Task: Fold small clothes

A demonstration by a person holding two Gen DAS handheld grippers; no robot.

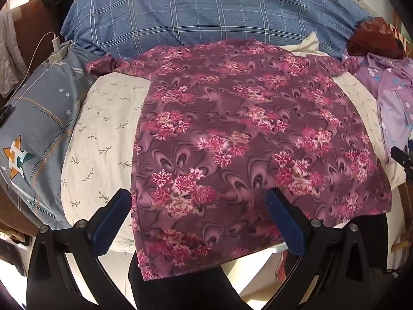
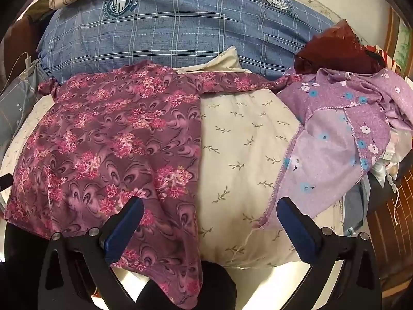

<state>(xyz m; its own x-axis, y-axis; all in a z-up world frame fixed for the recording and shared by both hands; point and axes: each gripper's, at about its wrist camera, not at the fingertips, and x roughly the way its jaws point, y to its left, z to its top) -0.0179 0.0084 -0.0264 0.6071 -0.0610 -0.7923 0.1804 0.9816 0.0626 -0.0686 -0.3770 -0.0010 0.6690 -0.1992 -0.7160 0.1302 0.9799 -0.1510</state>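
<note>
Two grippers of mine hang wide apart over the bed.
My left gripper (image 1: 198,204) gapes above the maroon floral garment (image 1: 247,129) spread flat on the cream sheet (image 2: 242,155); my right gripper (image 2: 210,213) holds nothing, lilac garment (image 2: 335,134) beside it.

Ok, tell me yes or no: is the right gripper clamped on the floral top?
No: the right gripper hangs open above the floral top, gripping nothing.
</note>
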